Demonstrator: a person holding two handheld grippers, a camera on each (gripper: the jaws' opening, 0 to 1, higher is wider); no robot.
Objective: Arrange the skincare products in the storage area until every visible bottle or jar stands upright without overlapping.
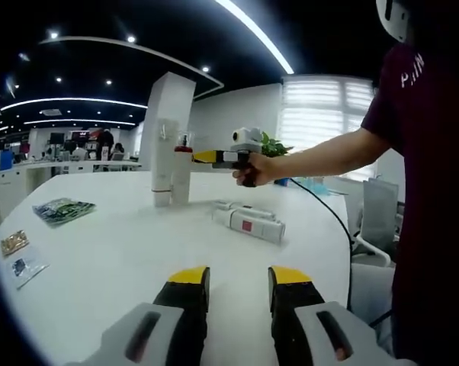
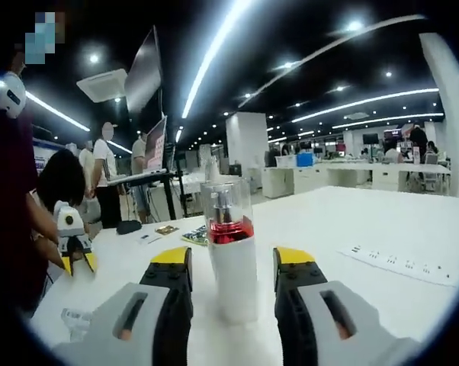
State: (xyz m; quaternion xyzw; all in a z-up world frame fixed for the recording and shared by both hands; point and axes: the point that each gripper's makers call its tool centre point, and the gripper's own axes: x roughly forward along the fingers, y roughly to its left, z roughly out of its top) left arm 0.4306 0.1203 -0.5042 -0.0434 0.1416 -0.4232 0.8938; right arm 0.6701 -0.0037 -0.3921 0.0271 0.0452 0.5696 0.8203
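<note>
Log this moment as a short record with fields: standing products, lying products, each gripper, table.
standing: pump bottle with red band, upright beside a white tube
lying: two white tubes on their sides, side by side
right gripper: open, jaws either side of the pump bottle
left gripper: open, holding nothing
table: white; packets near its left edge

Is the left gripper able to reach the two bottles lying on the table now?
Probably yes. The left gripper is open and the bare table lies between it and the lying bottles; nothing blocks the way.
</note>
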